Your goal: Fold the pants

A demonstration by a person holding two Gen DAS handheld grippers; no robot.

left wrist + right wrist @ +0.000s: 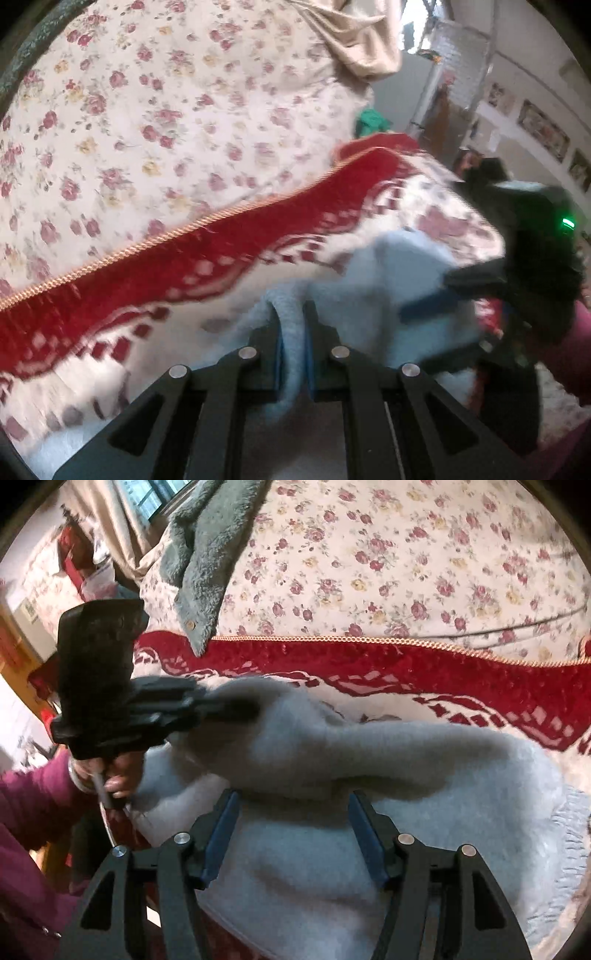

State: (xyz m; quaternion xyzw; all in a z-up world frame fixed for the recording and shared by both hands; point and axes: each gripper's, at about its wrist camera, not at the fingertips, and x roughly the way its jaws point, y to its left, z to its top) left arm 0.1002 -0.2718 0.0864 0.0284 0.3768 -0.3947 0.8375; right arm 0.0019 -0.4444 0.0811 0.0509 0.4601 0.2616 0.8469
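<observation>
no readable text, labels, brands or numbers, framed wall pictures [543, 129] too blurred to read, a small sign [31, 612] illegible

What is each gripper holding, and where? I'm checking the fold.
Left gripper pinches a bunched fold of the pants. Right gripper is open, holding nothing.

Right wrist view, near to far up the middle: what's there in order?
Right gripper fingers, open → pale fleece pants → red blanket border → gold trim → floral sheet.
</observation>
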